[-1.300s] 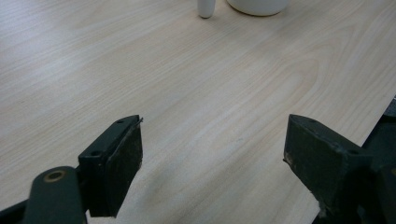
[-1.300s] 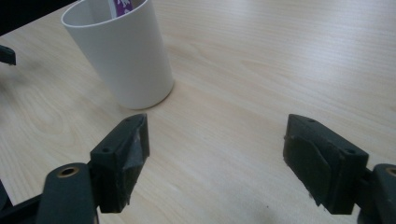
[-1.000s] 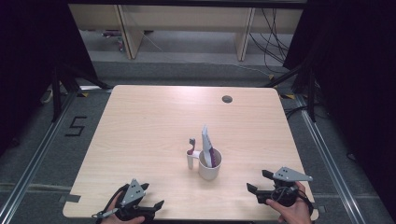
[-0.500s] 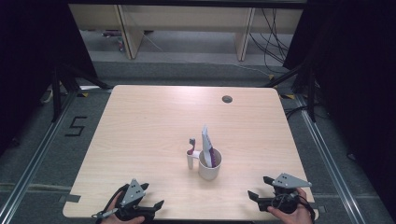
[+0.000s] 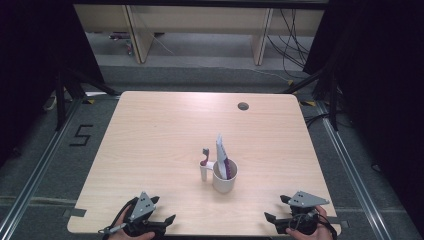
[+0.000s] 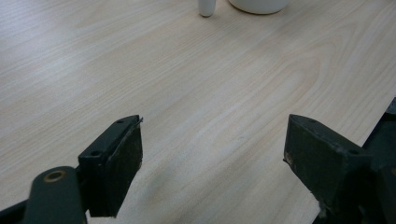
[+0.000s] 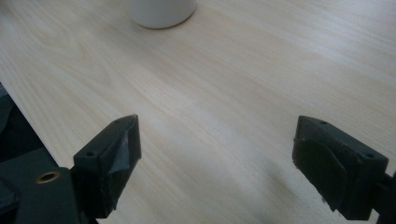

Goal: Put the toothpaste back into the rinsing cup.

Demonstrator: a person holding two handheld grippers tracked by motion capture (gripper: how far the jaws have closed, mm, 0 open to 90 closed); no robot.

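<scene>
A white cup (image 5: 224, 179) stands near the middle of the table with a white and purple tube (image 5: 221, 154) upright in it. A toothbrush (image 5: 204, 159) rises from a small white holder (image 5: 203, 173) touching the cup's left side. My left gripper (image 5: 162, 210) is open at the near left edge, nothing between its jaws. At the near right edge, my right gripper (image 5: 276, 208) is open and empty too. In the left gripper view the gripper (image 6: 212, 158) faces the cup's base (image 6: 258, 4) and the holder (image 6: 206, 7). The right gripper (image 7: 217, 158) faces the cup (image 7: 161, 11).
The light wooden table (image 5: 165, 130) has a round cable hole (image 5: 243, 106) at the back right. Shelving and cables lie on the floor beyond the far edge. Dark curtains flank both sides.
The right gripper has drawn back a little toward the near edge of the table. The left gripper has hardly moved.
</scene>
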